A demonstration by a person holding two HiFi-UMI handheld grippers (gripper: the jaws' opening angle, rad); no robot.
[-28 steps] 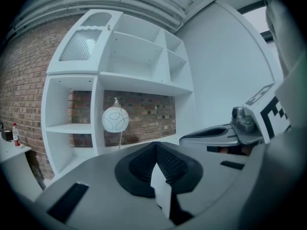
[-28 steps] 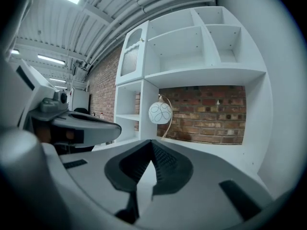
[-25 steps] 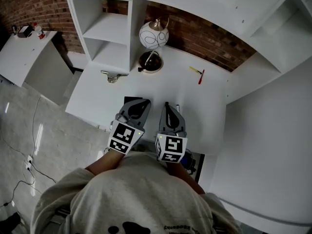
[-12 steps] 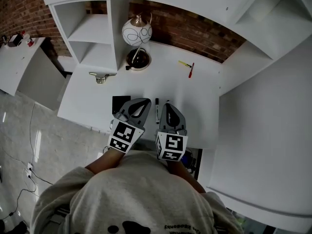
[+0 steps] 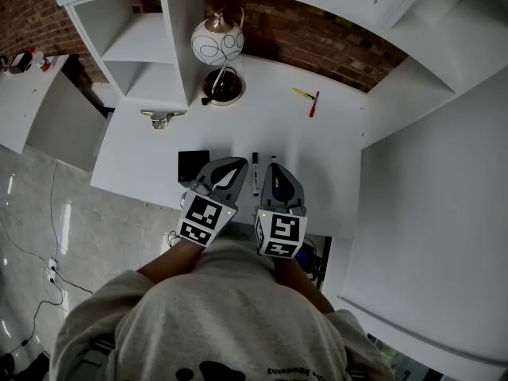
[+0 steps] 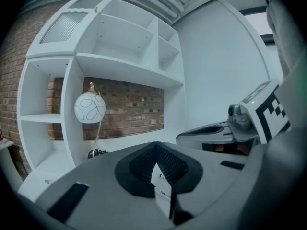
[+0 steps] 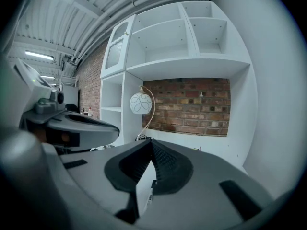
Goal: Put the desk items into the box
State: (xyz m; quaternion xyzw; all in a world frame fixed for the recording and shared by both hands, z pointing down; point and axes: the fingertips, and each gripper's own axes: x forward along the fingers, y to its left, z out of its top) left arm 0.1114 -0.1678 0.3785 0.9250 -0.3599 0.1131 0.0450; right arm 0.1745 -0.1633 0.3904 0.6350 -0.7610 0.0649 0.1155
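Note:
A white desk [image 5: 238, 133] bears a black square pad [image 5: 193, 165] and a white marker with a black cap [image 5: 255, 173] near its front edge. A yellow pen [image 5: 302, 94] and a red pen [image 5: 315, 104] lie further back at the right. My left gripper [image 5: 240, 163] [image 6: 153, 145] hovers just right of the pad, its jaws shut and empty. My right gripper [image 5: 272, 166] [image 7: 152, 143] hangs beside it, right of the marker, also shut on nothing. The marker [image 6: 162, 188] [image 7: 147, 198] shows below each gripper's jaws. No box is in view.
A lamp with a white globe shade [image 5: 216, 36] and dark round base [image 5: 224, 87] stands at the desk's back left, next to white shelves [image 5: 143, 46]. A metal clip [image 5: 161, 117] lies at the desk's left. A brick wall backs the alcove; a white panel [image 5: 429, 181] closes the right.
Both grippers have shifted a little to the right over the desk's front part. The black pad and the marker, partly covered before, now lie uncovered beside them. The jaws stayed shut.

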